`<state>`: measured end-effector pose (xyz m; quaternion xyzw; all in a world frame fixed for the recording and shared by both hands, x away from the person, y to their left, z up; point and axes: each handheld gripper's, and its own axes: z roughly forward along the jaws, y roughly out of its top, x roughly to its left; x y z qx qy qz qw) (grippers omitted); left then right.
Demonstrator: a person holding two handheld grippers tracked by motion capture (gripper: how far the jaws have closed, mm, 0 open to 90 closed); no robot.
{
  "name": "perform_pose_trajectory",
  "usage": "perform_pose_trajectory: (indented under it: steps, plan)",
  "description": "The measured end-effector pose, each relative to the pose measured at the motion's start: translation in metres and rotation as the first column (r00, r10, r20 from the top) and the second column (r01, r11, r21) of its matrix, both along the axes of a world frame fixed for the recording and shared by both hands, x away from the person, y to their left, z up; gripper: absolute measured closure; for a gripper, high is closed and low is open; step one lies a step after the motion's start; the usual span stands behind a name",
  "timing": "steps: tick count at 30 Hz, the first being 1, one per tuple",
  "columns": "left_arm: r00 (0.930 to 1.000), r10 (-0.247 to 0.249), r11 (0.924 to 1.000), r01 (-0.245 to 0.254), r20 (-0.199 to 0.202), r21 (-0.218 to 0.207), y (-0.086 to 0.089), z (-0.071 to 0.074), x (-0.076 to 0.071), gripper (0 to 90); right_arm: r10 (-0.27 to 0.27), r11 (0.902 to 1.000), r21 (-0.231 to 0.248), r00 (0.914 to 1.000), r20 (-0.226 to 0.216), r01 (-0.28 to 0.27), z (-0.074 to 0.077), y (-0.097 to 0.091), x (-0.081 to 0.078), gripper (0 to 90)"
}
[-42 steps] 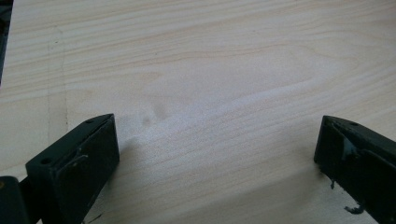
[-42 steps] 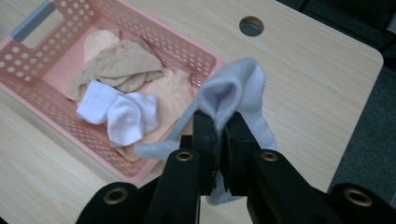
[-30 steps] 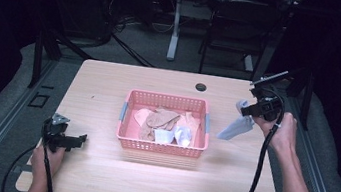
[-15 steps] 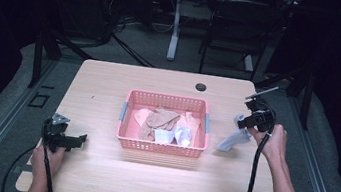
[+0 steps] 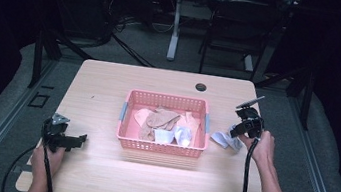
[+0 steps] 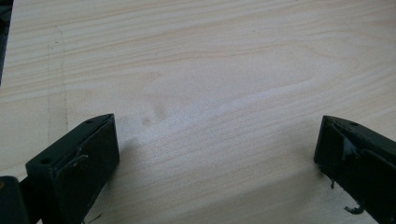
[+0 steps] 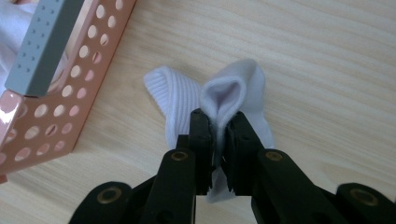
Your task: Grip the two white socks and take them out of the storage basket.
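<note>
A white sock (image 5: 224, 140) lies crumpled on the wooden table just right of the pink basket (image 5: 166, 97). My right gripper (image 5: 234, 134) points down at it, shut on a raised fold of the sock (image 7: 175, 93). Its jaws (image 7: 218, 127) have just been opening a touch, and the fold is still pinched between them. The basket corner (image 7: 88, 70) with its grey handle sits close to the left in the right gripper view. My left gripper (image 5: 81, 139) rests at the table's near left with its jaws wide open (image 6: 217, 154) over bare wood.
Inside the basket lie a tan sock (image 5: 160, 120) and other white and pink pieces (image 5: 175, 136). A black cable hole (image 5: 201, 87) sits at the table's far edge. A dark floor with chair and table legs lies beyond the table.
My right hand has come down toward the table with the white sock, which now rests on the wood beside the basket. The left hand has stayed still.
</note>
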<state>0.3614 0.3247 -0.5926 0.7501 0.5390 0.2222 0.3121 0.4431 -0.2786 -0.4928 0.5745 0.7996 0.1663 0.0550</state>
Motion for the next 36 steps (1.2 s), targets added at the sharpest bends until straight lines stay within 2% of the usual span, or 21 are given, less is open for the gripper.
perform_pose_trajectory:
  steps: [2, 5, 6, 10, 13, 15, 17, 18, 20, 21, 24, 26, 33, 36]
  plan:
    - [1.0, 0.002, 1.0, -0.002, 0.001, -0.002, 0.0, 0.0, 0.0, 0.0, 0.007, 1.0, 0.004, 0.9999, -0.015, -0.007, -0.001, 0.0, 0.002, 81.2]
    - [1.0, 0.002, 1.0, -0.002, 0.001, -0.002, 0.0, 0.0, 0.0, 0.0, -0.015, 0.9998, 0.009, 0.9998, -0.014, 0.015, -0.005, 0.002, 0.002, 79.7]
    - [1.0, 0.002, 1.0, -0.002, 0.001, -0.002, 0.0, 0.0, 0.0, 0.0, 0.002, 1.0, 0.006, 0.9995, -0.031, -0.002, -0.005, 0.001, 0.003, 79.3]
    - [1.0, 0.0, 1.0, 0.0, 0.0, 0.0, 0.0, 0.0, 0.0, 0.0, -0.01, 0.9999, 0.005, 0.9996, -0.025, 0.01, -0.009, 0.004, 0.003, 76.8]
    - [1.0, 0.002, 1.0, -0.002, 0.002, -0.003, 0.0, 0.0, 0.0, 0.0, 0.01, 0.9999, -0.006, 0.9988, -0.048, -0.011, -0.016, 0.006, 0.002, 73.6]
    - [1.0, 0.0, 1.0, 0.0, 0.001, 0.0, 0.0, 0.0, 0.0, 0.0, 0.011, 0.9999, -0.005, 0.999, -0.044, -0.011, -0.019, 0.006, 0.001, 68.2]
    - [1.0, 0.0, 1.0, 0.0, 0.0, 0.0, 0.0, 0.0, 0.0, 0.0, 0.011, 0.9999, -0.001, 0.9991, -0.04, -0.011, -0.018, 0.006, 0.0, 56.4]
    - [1.0, 0.001, 1.0, -0.001, 0.002, -0.002, 0.0, 0.0, 0.0, 0.0, 0.021, 0.9997, -0.01, 0.999, -0.04, -0.022, -0.015, 0.006, -0.001, 46.7]
    - [1.0, 0.0, 1.0, 0.0, 0.0, 0.0, 0.0, 0.0, 0.0, 0.0, 0.028, 0.9995, -0.01, 0.9994, -0.021, -0.029, -0.011, 0.007, -0.004, 37.8]
    - [1.0, 0.0, 1.0, 0.0, 0.0, 0.0, 0.0, 0.0, 0.0, 0.0, 0.045, 0.9989, -0.016, 0.9987, -0.024, -0.045, -0.007, 0.007, -0.005, 32.2]
    - [1.0, 0.0, 1.0, 0.0, 0.0, 0.0, 0.0, 0.0, 0.0, 0.0, 0.051, 0.9987, 0.0, 0.9987, -0.007, -0.051, 0.002, 0.008, -0.01, 22.4]
    - [1.0, 0.0, 1.0, 0.0, 0.001, 0.0, 0.0, 0.0, 0.0, 0.0, 0.076, 0.9971, 0.01, 0.9971, -0.009, -0.076, 0.009, 0.009, -0.011, 16.2]
    - [1.0, 0.0, 1.0, 0.0, 0.0, 0.0, 0.0, 0.0, 0.0, 0.0, 0.119, 0.9923, 0.032, 0.9925, 0.031, -0.12, 0.034, 0.022, -0.018, 5.1]
    - [1.0, 0.0, 1.0, 0.0, 0.0, 0.0, 0.0, 0.0, 0.0, 0.0, 0.151, 0.9882, 0.016, 0.9877, 0.038, -0.152, 0.045, 0.03, -0.018, 2.4]
